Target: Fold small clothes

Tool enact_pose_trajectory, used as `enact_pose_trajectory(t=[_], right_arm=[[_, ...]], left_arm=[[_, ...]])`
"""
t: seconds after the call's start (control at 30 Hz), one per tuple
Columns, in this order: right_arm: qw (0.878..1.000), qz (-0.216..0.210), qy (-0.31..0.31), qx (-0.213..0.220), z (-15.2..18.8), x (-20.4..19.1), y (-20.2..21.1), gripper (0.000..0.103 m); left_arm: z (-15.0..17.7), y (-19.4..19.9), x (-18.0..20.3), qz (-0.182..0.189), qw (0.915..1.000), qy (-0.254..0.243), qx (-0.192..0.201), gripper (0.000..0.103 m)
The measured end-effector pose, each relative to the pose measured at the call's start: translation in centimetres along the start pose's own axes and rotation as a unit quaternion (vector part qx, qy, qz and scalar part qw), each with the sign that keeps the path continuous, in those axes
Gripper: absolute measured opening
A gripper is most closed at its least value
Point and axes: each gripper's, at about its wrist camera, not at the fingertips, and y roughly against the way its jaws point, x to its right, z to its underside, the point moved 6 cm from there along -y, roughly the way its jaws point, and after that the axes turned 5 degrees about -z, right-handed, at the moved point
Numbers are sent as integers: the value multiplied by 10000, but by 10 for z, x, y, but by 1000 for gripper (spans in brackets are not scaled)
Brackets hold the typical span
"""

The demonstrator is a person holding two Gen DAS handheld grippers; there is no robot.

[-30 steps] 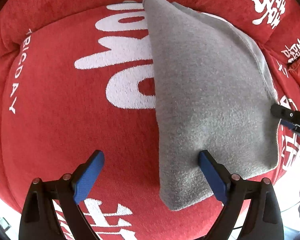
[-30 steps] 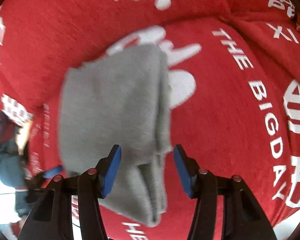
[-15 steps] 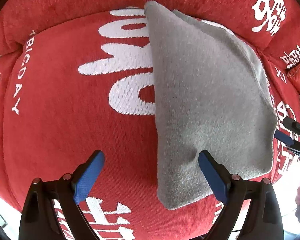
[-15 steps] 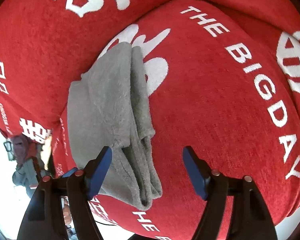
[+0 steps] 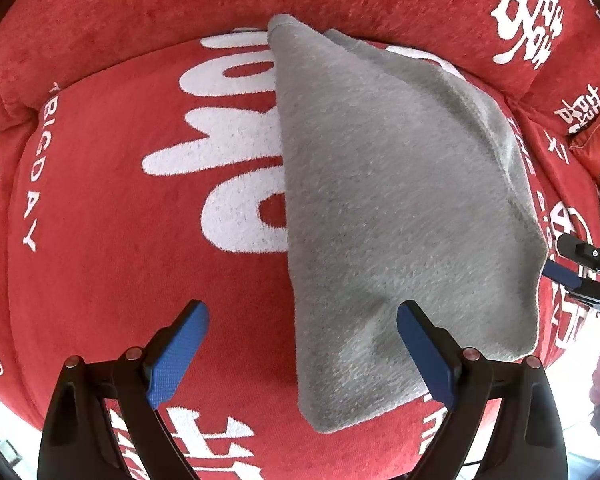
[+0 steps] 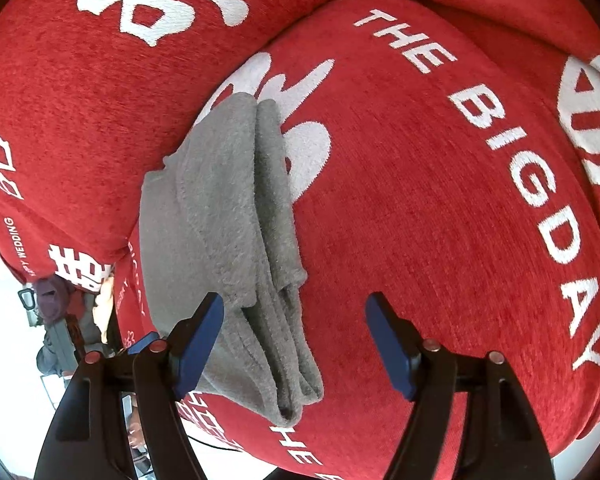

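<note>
The left gripper [image 5: 302, 338] points down with its blue fingers [image 5: 178, 354] wide apart, and it holds nothing. One finger sits over the edge of the grey cloth [image 5: 400, 216]. The right gripper [image 6: 294, 338] is spread wide too, and nothing is pinched in it. The folded end of the grey cloth [image 6: 236, 248] lies between its fingers, loose. The cloth rests flat on a red cushion [image 5: 120, 240] with big white letters. Farther back, the red backrest [image 5: 180, 8] rises behind it.
</note>
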Motion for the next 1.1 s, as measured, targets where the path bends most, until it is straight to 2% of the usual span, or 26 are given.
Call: enact_pose_trajectory(t=[0.2,0.37,0.57,0.7,0.87,1.1], right_arm=[[10000,-21,39,-22,-8,2,0,77],[9998,-172,17,32,-21,0,2,77],[9989,-443,120,-92,-41,-7,-7,78],[9971,-690,175,-275,-51,-7,-18,80],[9929,-1068,234,-466,-64,-6,-32,80],[9860,-1430,413,-746,-73,-9,-50,80]], left_arm=[[-13,0,0,-1,10000,12,60,96],[-21,3,0,168,9998,-34,137,96],[-39,7,5,883,9957,-21,290,96],[-47,-4,13,1357,9906,-128,86,96],[-49,-18,26,1425,9892,-335,2,96],[-57,-31,37,1522,9882,-192,18,96]])
